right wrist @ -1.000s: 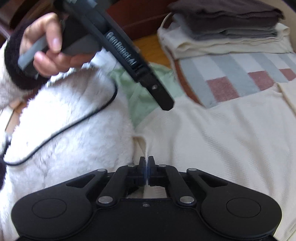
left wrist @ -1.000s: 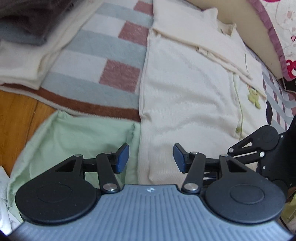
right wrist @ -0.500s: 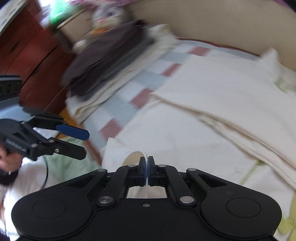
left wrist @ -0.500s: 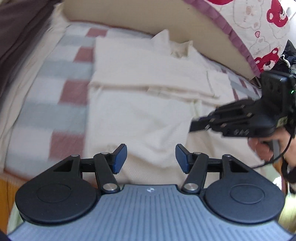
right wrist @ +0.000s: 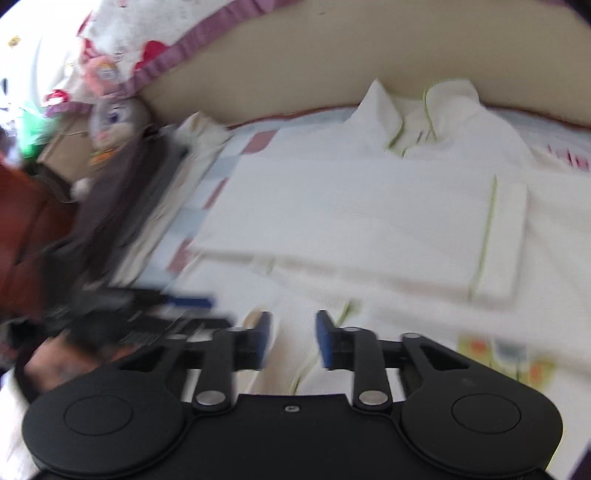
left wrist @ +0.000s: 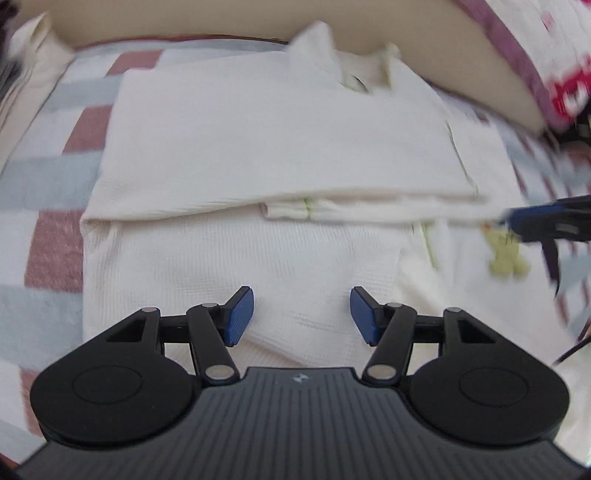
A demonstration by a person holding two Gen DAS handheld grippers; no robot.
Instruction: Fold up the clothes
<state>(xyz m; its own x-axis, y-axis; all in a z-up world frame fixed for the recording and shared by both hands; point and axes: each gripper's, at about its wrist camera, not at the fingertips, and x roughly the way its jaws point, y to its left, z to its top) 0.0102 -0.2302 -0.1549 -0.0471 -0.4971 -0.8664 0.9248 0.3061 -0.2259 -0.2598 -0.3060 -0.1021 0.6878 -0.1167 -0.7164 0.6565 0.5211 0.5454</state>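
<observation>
One cream garment (left wrist: pixel 258 155) lies spread across the middle of both views on a checked blanket (left wrist: pixel 48 177), sleeve folded across the chest, collar toward the top. Thin waffle-knit, it looks light, soft and limp, likely to sag and slide, so the hem corners nearest the lower frame seem the best hold. Left gripper (left wrist: pixel 301 314) hangs released over the lower cloth; right gripper (right wrist: pixel 293 339) has just been opening, its jaws now apart with nothing pinched. Folded dark clothes (right wrist: pixel 122 206) sit at left, a beige headboard (right wrist: pixel 332 74) and patterned quilt (right wrist: pixel 147 33) at the top.
</observation>
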